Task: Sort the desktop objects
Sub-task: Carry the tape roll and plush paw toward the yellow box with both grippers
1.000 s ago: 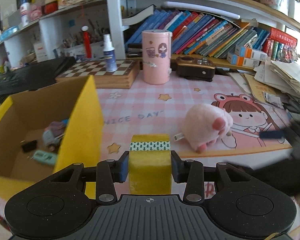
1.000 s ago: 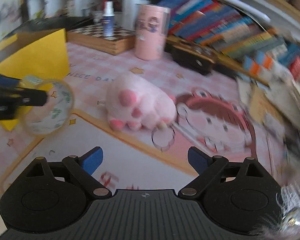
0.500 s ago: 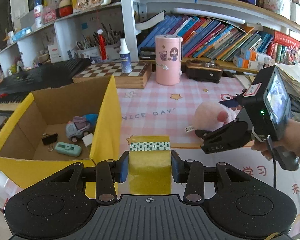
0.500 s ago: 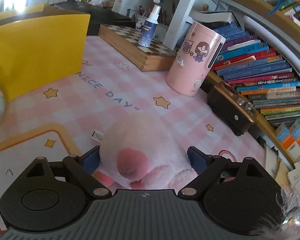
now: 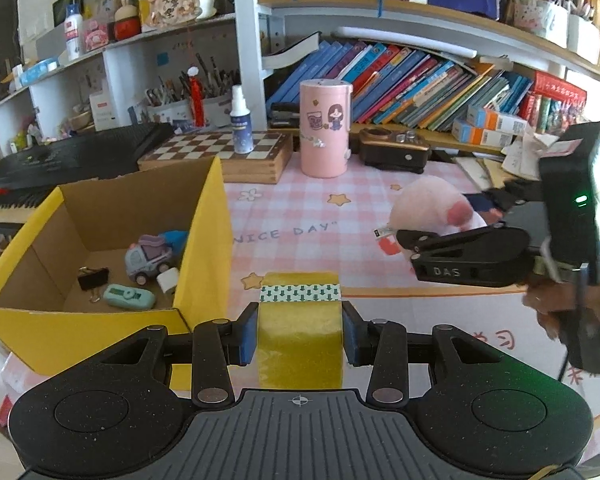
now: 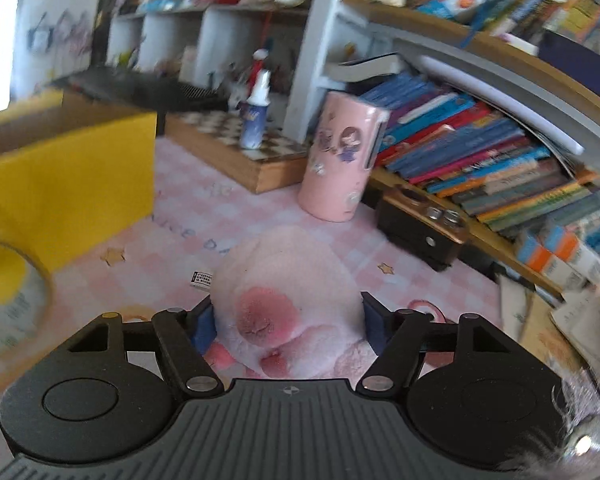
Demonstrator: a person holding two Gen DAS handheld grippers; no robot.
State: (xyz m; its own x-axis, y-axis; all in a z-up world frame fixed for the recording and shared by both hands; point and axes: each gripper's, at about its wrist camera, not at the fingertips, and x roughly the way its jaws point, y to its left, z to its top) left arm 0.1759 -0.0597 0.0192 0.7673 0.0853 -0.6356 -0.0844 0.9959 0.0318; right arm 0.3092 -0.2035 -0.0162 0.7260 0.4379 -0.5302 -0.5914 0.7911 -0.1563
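Pink worktop [image 5: 300, 216]: left gripper [image 5: 300, 334] clamps tape [image 5: 300, 320] by box [image 5: 100, 208], right gripper's [image 6: 288, 320] fingers closing around plush [image 6: 288, 280].

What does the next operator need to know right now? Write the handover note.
Left gripper: shut on the tape roll, beside the yellow box.
Right gripper: jaws closing around the pink plush toy over the mat; pads look to be touching it.
Done: toy truck, binder clip and a small green item lie in the box.
Left: drop tape and plush in.
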